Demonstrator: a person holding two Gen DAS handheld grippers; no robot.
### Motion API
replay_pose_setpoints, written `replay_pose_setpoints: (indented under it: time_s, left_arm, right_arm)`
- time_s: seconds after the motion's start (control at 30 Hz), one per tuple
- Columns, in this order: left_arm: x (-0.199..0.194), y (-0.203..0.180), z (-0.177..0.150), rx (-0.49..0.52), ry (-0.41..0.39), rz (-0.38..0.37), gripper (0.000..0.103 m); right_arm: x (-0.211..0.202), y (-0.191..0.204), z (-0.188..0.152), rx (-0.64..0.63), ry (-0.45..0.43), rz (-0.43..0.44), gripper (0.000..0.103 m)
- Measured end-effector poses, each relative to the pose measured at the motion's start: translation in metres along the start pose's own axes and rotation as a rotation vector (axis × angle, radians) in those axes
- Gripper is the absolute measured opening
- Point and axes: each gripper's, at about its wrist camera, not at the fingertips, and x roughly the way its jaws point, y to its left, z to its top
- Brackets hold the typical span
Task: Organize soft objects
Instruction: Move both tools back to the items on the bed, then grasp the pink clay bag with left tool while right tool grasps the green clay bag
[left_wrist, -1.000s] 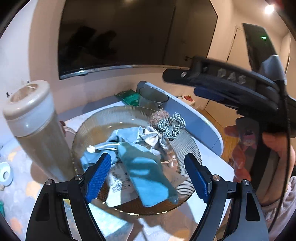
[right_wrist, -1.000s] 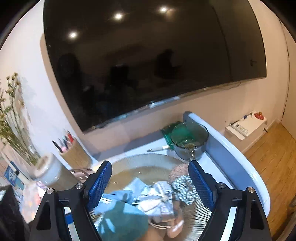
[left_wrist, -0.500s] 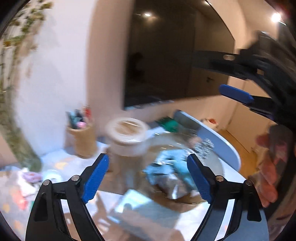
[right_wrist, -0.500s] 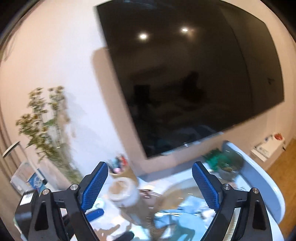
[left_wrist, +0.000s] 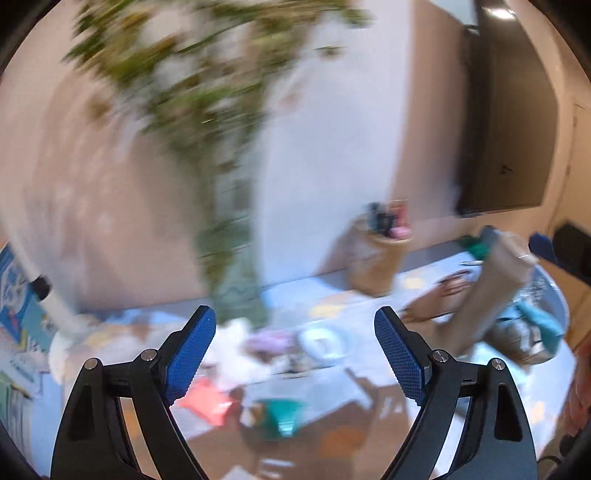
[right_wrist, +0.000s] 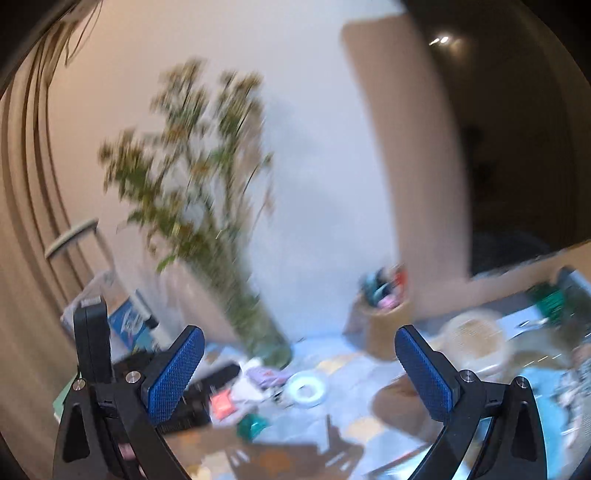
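Note:
Both views are motion-blurred. Small soft pieces lie scattered on the table ahead of both grippers: a white fluffy one (left_wrist: 236, 347), a lilac one (left_wrist: 273, 339) (right_wrist: 267, 374), a red-orange one (left_wrist: 207, 402) (right_wrist: 221, 402) and a teal one (left_wrist: 282, 417) (right_wrist: 251, 424). The glass plate (left_wrist: 517, 350) with the blue-green cloth (left_wrist: 543, 325) sits at the far right. My left gripper (left_wrist: 295, 354) hangs open above the scatter with nothing between its fingers. My right gripper (right_wrist: 299, 373) is opening wider, also empty.
A glass vase of green sprigs (left_wrist: 240, 288) (right_wrist: 266, 339) stands behind the scatter. A woven pen cup (left_wrist: 376, 258) (right_wrist: 388, 325), a tall beige jar (left_wrist: 491, 288) and a white tape roll (left_wrist: 325, 341) (right_wrist: 306, 387) crowd the table. Dark screen (left_wrist: 509, 129) on the right wall.
Both views have swung left, from the glass plate to the vase and the scattered small pieces. The right jaws stand wider apart. Neither gripper has taken hold of anything.

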Motion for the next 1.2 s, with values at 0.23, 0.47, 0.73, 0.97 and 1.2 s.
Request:
replay_pose_setpoints:
  time_s: [0.23,0.47,0.73,0.97,1.2]
  left_arm:
    - [0.037,0.082,-0.060,-0.133,0.077,0.028,0.087]
    - [0.083,0.085,-0.099,-0.063,0.192,0.015,0.087]
    - [0.106,0.096,-0.119,-0.074,0.252,0.013,0.089]
    - [0.115,0.085,-0.122,-0.023,0.291,0.033,0.102]
    - [0.106,0.097,-0.117,-0.072,0.233,0.040,0.066]
  right_arm:
    - [0.092,0.041,-0.064,-0.003,0.151,0.043,0.103]
    - [0.177,0.053,-0.138,-0.117,0.363,0.028,0.103]
    - [0.215,0.049,-0.174,-0.201,0.487,0.053,0.103]
    - [0.218,0.062,-0.182,-0.311,0.501,-0.016,0.103]
    - [0.213,0.071,-0.181,-0.344,0.455,-0.015,0.056]
